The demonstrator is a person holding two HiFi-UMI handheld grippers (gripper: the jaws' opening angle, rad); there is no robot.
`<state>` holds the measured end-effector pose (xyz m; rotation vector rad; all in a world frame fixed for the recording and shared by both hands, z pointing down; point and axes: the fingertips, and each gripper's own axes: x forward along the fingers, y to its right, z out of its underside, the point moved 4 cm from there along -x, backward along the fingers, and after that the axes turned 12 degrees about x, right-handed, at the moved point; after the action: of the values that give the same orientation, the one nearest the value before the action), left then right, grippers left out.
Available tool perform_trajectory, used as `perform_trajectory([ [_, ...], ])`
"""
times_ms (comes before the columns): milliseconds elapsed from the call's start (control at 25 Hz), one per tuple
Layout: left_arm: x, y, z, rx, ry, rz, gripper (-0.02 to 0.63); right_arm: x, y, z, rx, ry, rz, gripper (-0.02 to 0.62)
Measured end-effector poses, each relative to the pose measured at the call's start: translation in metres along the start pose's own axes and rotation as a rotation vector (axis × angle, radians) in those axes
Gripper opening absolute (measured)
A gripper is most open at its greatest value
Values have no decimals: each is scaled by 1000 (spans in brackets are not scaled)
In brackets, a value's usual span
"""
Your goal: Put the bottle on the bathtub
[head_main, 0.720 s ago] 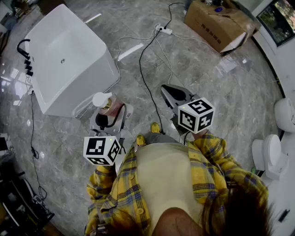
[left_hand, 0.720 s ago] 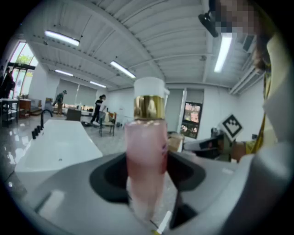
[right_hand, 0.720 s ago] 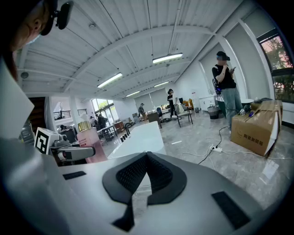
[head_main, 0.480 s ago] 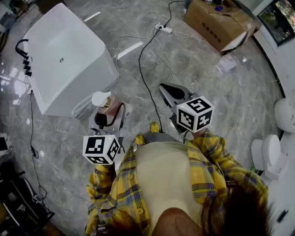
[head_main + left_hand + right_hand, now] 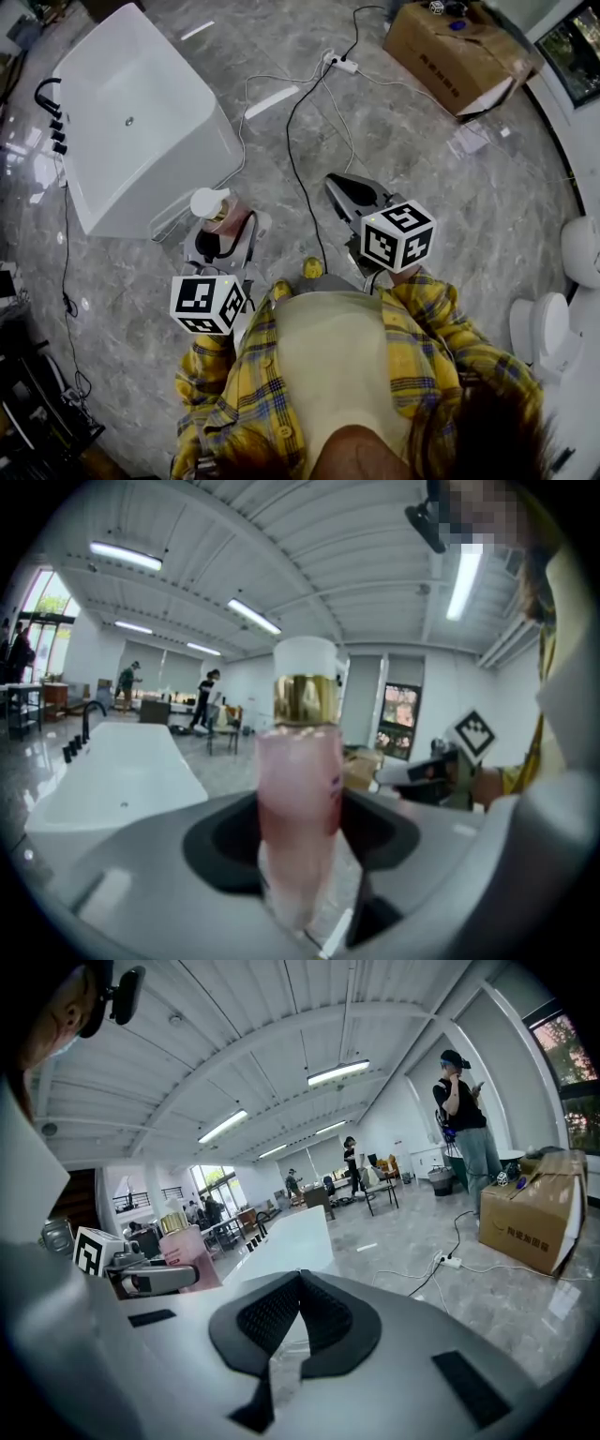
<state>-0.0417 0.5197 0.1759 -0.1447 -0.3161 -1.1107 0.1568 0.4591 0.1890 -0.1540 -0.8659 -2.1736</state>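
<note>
A pink bottle (image 5: 298, 789) with a gold collar and white cap stands upright between the jaws of my left gripper (image 5: 298, 855), which is shut on it. From the head view, the bottle (image 5: 217, 214) is held above the floor just off the near corner of the white bathtub (image 5: 141, 122). That tub (image 5: 112, 780) lies to the left in the left gripper view. My right gripper (image 5: 352, 192) hangs to the right of the bottle with nothing in it; its jaws (image 5: 298, 1321) meet at the tips. The right gripper view also catches the bottle (image 5: 187, 1246) at the left.
Black and white cables (image 5: 300, 159) run across the marble floor to a power strip (image 5: 339, 64). A cardboard box (image 5: 459, 52) sits at the back right. Black taps (image 5: 52, 122) stand on the tub's left rim. White fixtures (image 5: 553, 323) are at the right. People stand in the background.
The view has shifted slightly. Both grippers and the bottle keep about the same places relative to the tub.
</note>
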Motion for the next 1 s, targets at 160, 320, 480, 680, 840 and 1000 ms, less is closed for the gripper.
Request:
perform_trajectory([
  [160, 17, 5, -1, 0, -5, -10, 247, 5, 18, -5, 0, -14, -12, 14],
  [320, 32, 7, -8, 6, -13, -30, 247, 8, 31, -15, -5, -23, -33, 14],
  [480, 46, 11, -13, 7, -12, -38, 247, 11, 45, -21, -14, -30, -32, 14],
  [680, 61, 9, -14, 10, -24, -37, 247, 18, 50, -23, -10, -47, -49, 14],
  [840, 75, 1, -18, 14, -22, -32, 247, 25, 55, -28, -16, -48, -45, 14],
  [1000, 93, -10, -20, 19, -21, -18, 247, 37, 58, -33, -21, -53, -40, 14],
])
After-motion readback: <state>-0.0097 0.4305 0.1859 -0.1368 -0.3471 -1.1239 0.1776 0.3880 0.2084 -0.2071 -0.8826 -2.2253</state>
